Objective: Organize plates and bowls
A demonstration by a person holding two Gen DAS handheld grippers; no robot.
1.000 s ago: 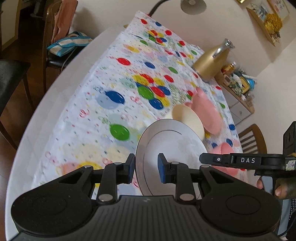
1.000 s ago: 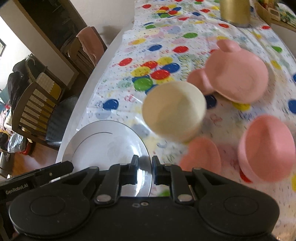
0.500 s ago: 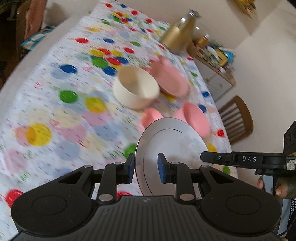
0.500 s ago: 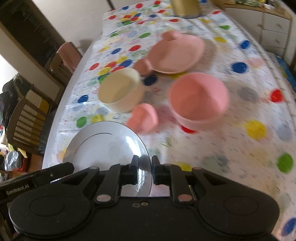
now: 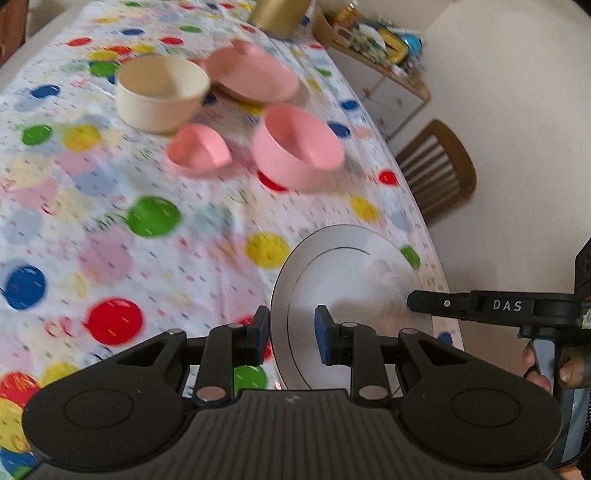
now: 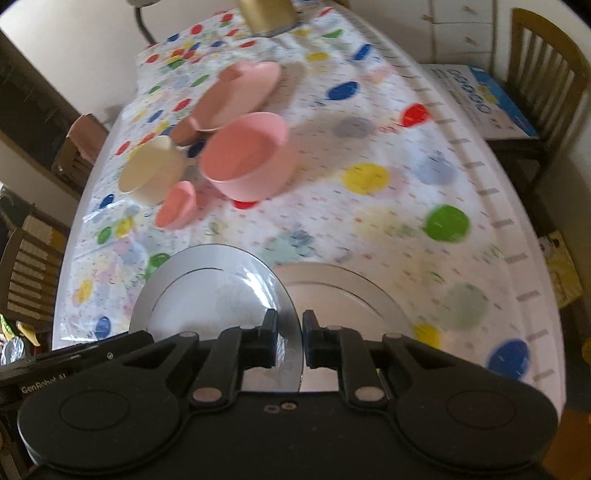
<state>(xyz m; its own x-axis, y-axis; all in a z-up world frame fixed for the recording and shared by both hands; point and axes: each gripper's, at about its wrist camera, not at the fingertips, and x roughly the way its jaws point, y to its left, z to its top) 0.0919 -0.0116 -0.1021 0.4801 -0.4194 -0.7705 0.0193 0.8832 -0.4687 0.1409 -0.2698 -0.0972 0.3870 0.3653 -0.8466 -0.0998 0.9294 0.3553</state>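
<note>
Both grippers hold one silver plate (image 5: 351,280) by opposite edges, above the table. My left gripper (image 5: 291,328) is shut on its left rim. My right gripper (image 6: 289,334) is shut on its right rim; the plate also shows in the right wrist view (image 6: 207,291). A second silver plate (image 6: 354,295) lies on the tablecloth just right of and under it. Farther off stand a cream bowl (image 5: 162,92), a pink bowl (image 5: 299,146), a small pink heart-shaped dish (image 5: 197,149) and a pink eared plate (image 5: 255,72).
The table wears a white cloth with coloured dots (image 5: 110,236). A gold bottle (image 5: 279,13) stands at the far end. Wooden chairs (image 5: 439,170) stand at the right side, and another chair (image 6: 546,59) holds a box. A sideboard with clutter (image 5: 376,40) is behind.
Both grippers have swung right with the plate, toward the table's right side. The bowls now lie further left and away, and a second silver plate has come into the right wrist view.
</note>
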